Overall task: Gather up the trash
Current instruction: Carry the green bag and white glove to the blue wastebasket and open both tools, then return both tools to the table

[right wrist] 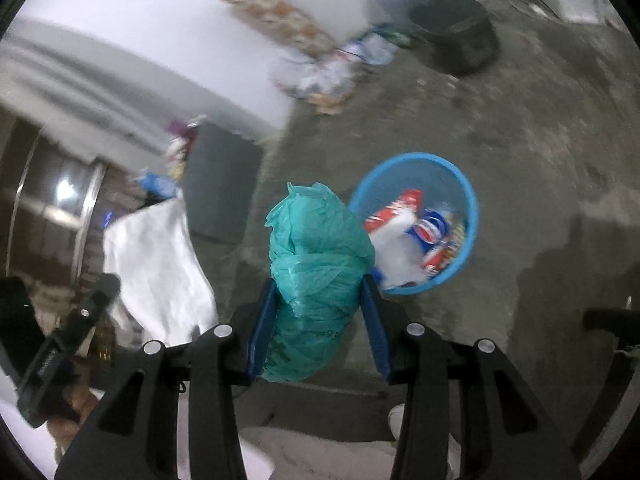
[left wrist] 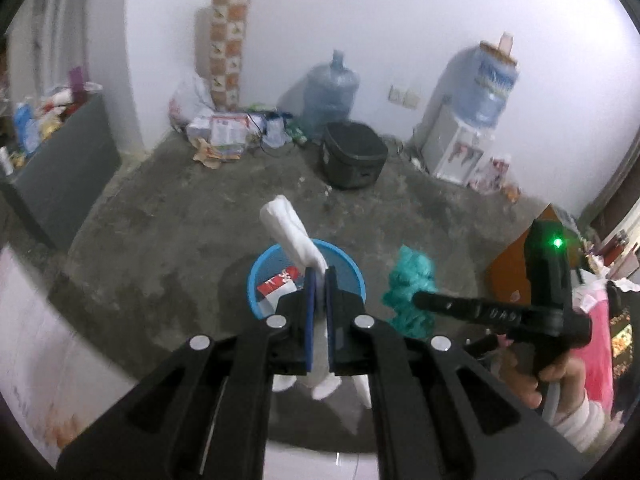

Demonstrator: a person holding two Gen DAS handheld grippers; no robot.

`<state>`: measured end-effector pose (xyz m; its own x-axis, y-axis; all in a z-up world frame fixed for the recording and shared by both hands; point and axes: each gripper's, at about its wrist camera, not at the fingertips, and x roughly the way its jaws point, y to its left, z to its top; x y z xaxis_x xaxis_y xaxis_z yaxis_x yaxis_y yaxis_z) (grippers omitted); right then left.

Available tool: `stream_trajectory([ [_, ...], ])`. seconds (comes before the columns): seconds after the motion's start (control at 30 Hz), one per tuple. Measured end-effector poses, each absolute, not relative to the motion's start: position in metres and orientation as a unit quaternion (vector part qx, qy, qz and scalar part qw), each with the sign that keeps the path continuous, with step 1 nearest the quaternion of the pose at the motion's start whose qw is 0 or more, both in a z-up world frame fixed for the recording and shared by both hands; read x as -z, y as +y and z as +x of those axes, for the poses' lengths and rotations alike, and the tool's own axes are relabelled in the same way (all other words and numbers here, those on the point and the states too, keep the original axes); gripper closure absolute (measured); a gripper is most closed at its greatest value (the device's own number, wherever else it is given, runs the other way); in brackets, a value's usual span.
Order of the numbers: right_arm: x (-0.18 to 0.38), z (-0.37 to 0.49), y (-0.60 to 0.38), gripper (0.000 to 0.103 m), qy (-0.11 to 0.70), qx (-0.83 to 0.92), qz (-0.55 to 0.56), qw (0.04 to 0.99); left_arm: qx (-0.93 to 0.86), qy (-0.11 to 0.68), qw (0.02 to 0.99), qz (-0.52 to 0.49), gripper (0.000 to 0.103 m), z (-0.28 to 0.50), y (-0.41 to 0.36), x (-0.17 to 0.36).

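Left wrist view shows the left gripper (left wrist: 320, 280) low in the centre, its jaws nearly together and pinching a white crumpled sheet (left wrist: 290, 232) that sticks up over a blue bin (left wrist: 256, 276) on the grey floor (left wrist: 180, 220). At the right edge of the frame a hand (left wrist: 552, 376) carries the right gripper (right wrist: 320, 300). Right wrist view shows it with jaws partly apart, clamped on a teal plastic bag (right wrist: 316, 248) at the picture's centre, just left of the bin, which holds red and blue wrappers (right wrist: 420, 224).

A lived-in home: water dispenser (left wrist: 460, 148), rice cooker (left wrist: 352, 154), concrete floor (left wrist: 180, 220)
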<state>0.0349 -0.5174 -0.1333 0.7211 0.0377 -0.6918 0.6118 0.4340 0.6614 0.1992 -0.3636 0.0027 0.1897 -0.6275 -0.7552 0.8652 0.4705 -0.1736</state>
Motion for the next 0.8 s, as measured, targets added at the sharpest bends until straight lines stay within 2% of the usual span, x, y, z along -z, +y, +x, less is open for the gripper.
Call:
stream_trajectory([
  [0.2, 0.192, 0.069, -0.564, 0.060, 0.343, 0.225, 0.524, 0.746, 0.493, 0.435, 0.732, 0.180, 0.100, 0.236, -0.461, 0.058],
  [0.23, 0.201, 0.074, -0.570, 0.060, 0.346, 0.230, 0.527, 0.741, 0.491, 0.440, 0.732, 0.176, 0.093, 0.242, -0.470, 0.066],
  [0.27, 0.211, 0.081, -0.576, 0.059, 0.350, 0.232, 0.529, 0.738, 0.486, 0.445, 0.732, 0.174, 0.076, 0.249, -0.479, 0.078],
  [0.3, 0.225, 0.088, -0.582, 0.057, 0.359, 0.240, 0.530, 0.730, 0.478, 0.449, 0.735, 0.171, 0.063, 0.256, -0.485, 0.090],
  [0.33, 0.239, 0.094, -0.588, 0.054, 0.370, 0.250, 0.529, 0.721, 0.461, 0.453, 0.746, 0.163, 0.045, 0.264, -0.492, 0.106],
  [0.37, 0.254, 0.099, -0.592, 0.044, 0.381, 0.259, 0.529, 0.712, 0.453, 0.455, 0.750, 0.159, 0.043, 0.269, -0.493, 0.116],
  [0.4, 0.272, 0.104, -0.597, 0.041, 0.394, 0.266, 0.529, 0.704, 0.446, 0.461, 0.751, 0.157, 0.043, 0.273, -0.496, 0.126],
  [0.5, 0.306, 0.105, -0.604, 0.041, 0.432, 0.297, 0.522, 0.673, 0.426, 0.500, 0.738, 0.152, 0.041, 0.279, -0.497, 0.150],
  [0.57, 0.311, 0.099, -0.602, 0.041, 0.424, 0.296, 0.530, 0.672, 0.437, 0.499, 0.736, 0.136, 0.029, 0.279, -0.489, 0.147],
  [0.63, 0.308, 0.096, -0.600, 0.036, 0.421, 0.296, 0.523, 0.679, 0.442, 0.477, 0.747, 0.137, 0.026, 0.278, -0.480, 0.136],
  [0.8, 0.279, 0.089, -0.587, 0.036, 0.410, 0.303, 0.491, 0.707, 0.461, 0.443, 0.761, 0.113, 0.020, 0.265, -0.442, 0.089],
])
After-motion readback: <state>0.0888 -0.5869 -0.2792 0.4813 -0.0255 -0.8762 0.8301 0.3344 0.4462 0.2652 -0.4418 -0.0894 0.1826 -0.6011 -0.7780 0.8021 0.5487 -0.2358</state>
